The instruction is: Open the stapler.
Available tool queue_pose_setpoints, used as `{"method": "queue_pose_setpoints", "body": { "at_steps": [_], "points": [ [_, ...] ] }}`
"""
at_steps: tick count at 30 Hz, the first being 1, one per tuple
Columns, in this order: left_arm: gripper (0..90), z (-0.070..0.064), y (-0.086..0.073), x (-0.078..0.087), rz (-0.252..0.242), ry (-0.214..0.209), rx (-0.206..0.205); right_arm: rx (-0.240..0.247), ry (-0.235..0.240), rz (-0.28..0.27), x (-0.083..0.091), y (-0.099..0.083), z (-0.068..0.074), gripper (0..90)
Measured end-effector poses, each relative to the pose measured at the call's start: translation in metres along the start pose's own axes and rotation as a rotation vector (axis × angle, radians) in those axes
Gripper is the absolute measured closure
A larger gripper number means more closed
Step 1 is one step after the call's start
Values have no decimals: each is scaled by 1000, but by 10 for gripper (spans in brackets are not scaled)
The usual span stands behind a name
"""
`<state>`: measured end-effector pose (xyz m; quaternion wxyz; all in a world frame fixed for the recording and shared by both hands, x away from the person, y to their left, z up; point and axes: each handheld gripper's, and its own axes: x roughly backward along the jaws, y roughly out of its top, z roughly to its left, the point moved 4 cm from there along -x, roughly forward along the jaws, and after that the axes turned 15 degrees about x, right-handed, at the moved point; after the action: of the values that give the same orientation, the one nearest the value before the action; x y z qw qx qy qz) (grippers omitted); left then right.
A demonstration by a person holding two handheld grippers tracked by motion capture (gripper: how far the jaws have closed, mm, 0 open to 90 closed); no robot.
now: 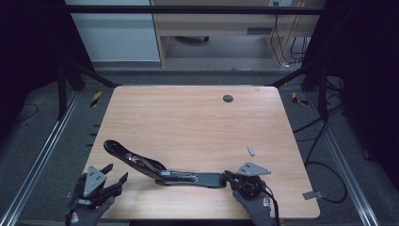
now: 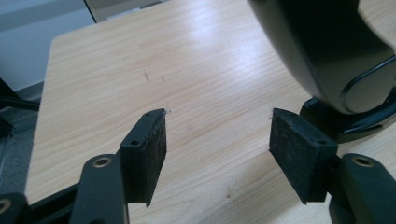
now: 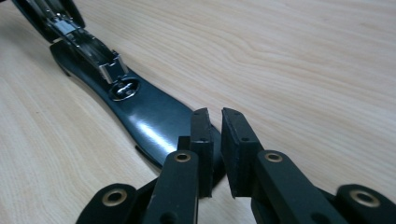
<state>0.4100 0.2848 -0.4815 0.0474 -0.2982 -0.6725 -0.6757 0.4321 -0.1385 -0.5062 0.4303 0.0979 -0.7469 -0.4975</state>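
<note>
While the right claw grasps the opened stapler by its base tip, the released left claw should close squarely on the top arm.

Overhead light falls evenly on the table in the high view, and the wood reads bright while both sides sink into near black. Shadows under the stapler are short and soft. The picture is low in detail and a little grainy. In the left gripper view, a pale sheen spreads across the wood; the stapler looms close, dark and soft-edged, out of focus. In the right gripper view, a white glare streak runs down the stapler base; the far wood blurs, the pads sharp.
</note>
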Motion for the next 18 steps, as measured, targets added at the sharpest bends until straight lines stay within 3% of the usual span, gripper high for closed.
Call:
{"method": "queue_pose_setpoints", "body": {
  "at_steps": [10,18],
  "points": [
    [430,1,-11,-12,32,7,6,-23,-68,11,26,7,-24,754],
    [404,0,-16,-19,47,8,-23,-30,-117,76,43,13,-45,694]
  ]
}}
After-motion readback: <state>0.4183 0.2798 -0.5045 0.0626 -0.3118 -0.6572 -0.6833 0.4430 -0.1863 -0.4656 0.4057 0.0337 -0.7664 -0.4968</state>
